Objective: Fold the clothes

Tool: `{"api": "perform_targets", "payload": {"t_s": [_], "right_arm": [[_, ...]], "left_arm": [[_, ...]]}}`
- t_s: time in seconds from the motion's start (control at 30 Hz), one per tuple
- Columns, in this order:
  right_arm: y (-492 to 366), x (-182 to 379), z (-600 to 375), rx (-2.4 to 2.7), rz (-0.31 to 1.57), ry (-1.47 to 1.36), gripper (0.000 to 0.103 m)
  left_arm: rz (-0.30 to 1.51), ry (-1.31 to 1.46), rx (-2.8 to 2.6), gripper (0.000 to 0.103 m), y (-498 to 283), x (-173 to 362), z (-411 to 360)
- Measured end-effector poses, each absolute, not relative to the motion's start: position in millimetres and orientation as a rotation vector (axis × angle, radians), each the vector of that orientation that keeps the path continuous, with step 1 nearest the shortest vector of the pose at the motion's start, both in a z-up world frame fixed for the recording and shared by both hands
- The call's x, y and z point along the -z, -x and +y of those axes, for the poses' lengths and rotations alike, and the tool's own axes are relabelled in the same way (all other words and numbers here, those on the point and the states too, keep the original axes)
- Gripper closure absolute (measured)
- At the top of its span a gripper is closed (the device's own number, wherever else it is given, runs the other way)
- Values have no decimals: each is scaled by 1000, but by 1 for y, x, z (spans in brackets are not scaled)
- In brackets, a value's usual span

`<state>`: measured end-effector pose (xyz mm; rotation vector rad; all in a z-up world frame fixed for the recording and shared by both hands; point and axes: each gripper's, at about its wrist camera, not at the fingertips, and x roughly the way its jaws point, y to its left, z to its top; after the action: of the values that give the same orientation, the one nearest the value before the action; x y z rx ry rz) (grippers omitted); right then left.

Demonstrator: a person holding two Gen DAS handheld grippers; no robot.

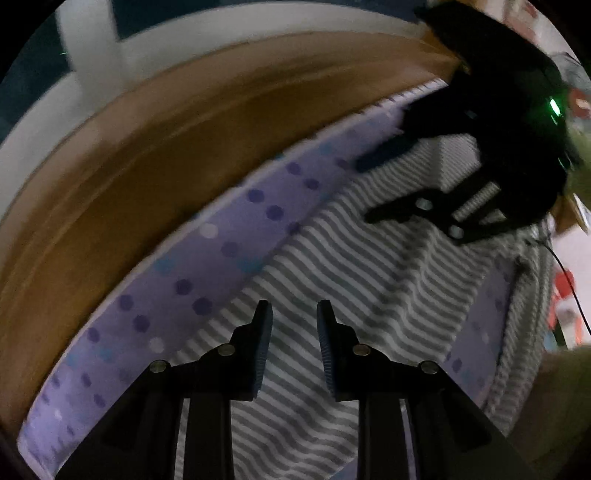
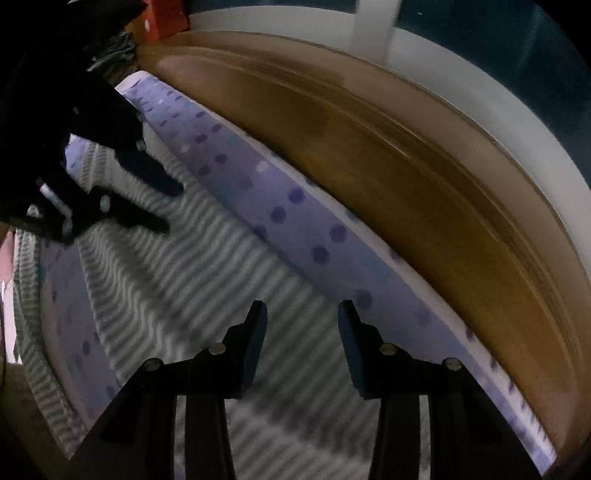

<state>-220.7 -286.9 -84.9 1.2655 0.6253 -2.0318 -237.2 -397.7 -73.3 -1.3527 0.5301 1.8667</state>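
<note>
striped garment point(image 1: 354, 266) — blurred, edge-cropped

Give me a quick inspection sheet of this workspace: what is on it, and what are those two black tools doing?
Surface: lilac polka-dot sheet beside a brown wooden board.
Job's things: grey-and-white striped garment spread on the sheet, wrinkled, one part trailing off the sheet's edge.
Clutter: red box at the far corner; blurred.
Grippers: left gripper and right gripper hang over the garment, fingers apart, nothing between them.
Cables: thin dark cable by the right gripper.
Surroundings: white frame beyond the board; dim and blurred.
</note>
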Motion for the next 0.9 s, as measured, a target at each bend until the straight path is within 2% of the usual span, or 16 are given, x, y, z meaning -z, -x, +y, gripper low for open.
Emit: {"api": "perform_targets", "payload": {"t_s": [0.1,0.3,0.33,0.4,0.43,0.5,0.53,0.7,0.73,0.77,0.83,0.9], "right_arm": [[230,90,-297,1984,631,-1275,63],[238,101,-301,1923,653,-1290,65],[239,101,-300,1918,643,-1291,67],[236,101,-298,1912,649,-1280,83],[234,101,-298,1910,657,-1272,86],[227,101,-300,1901,705,-1242,97],[225,101,-300,1903,715,-1232,98],[220,95,-293,1942,697,-1196,99],[220,93,-290,1956,689,-1186,99],[219,90,-287,1973,681,-1177,99],[218,86,-283,2011,677,-1156,99],[218,83,-279,2052,661,-1140,99]], "left_arm": [[616,1353,-1840,78,243,83,-396],[558,1324,-1838,78,257,80,-406],[558,1317,-1837,78,257,78,-407],[563,1297,-1839,78,259,74,-410],[576,1288,-1842,76,259,72,-411],[625,1284,-1845,63,261,73,-410],[652,1286,-1844,56,262,75,-410],[661,1296,-1826,56,263,84,-406],[595,1290,-1830,62,265,81,-409],[529,1285,-1832,95,266,78,-411],[399,1280,-1845,100,269,71,-418],[374,1257,-1896,100,270,67,-422]]}}
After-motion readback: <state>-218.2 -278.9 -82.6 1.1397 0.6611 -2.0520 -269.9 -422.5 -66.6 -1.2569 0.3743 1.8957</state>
